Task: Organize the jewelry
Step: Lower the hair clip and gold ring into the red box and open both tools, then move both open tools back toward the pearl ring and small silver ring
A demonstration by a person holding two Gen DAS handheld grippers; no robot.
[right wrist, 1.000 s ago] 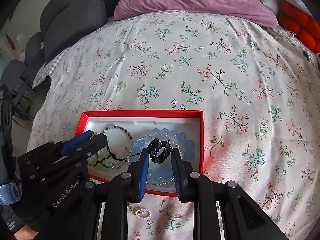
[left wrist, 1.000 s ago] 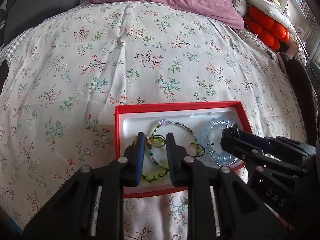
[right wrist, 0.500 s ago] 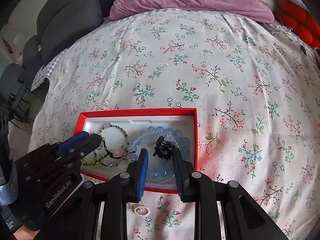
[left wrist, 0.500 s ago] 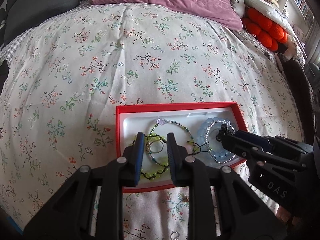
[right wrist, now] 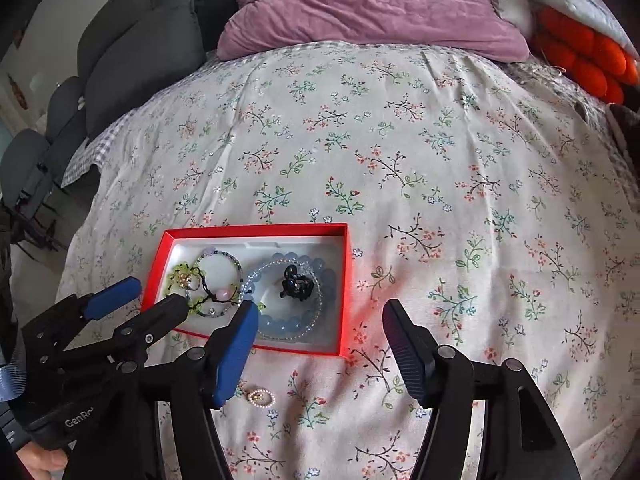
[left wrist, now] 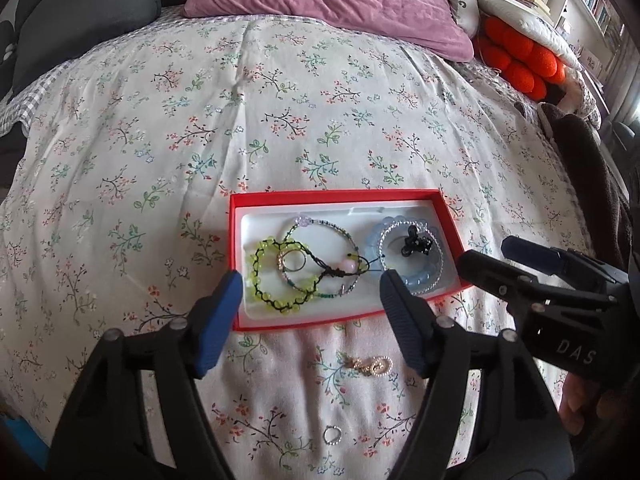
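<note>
Opening over the red box (left wrist: 240, 322) at the bed's near edge, both claws — left claw (left wrist: 310, 296), right claw (right wrist: 316, 334) — have let go, empty, leaving ring (left wrist: 294, 261) and black hair clip (left wrist: 416, 245) boxed.

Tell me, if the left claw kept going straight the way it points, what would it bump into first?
Probably the jewelry in the red box: the opening, empty left claw frames the yellow-green beaded bracelet and the thin beaded bangle. Depth is unclear.

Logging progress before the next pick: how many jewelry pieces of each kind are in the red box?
Bracelets: 3 (yellow-green beaded, thin seed-bead with pink bead, pale blue round-bead)
Rings: 2 (gold and silver)
Black ornament: 1
Total: 6
</note>
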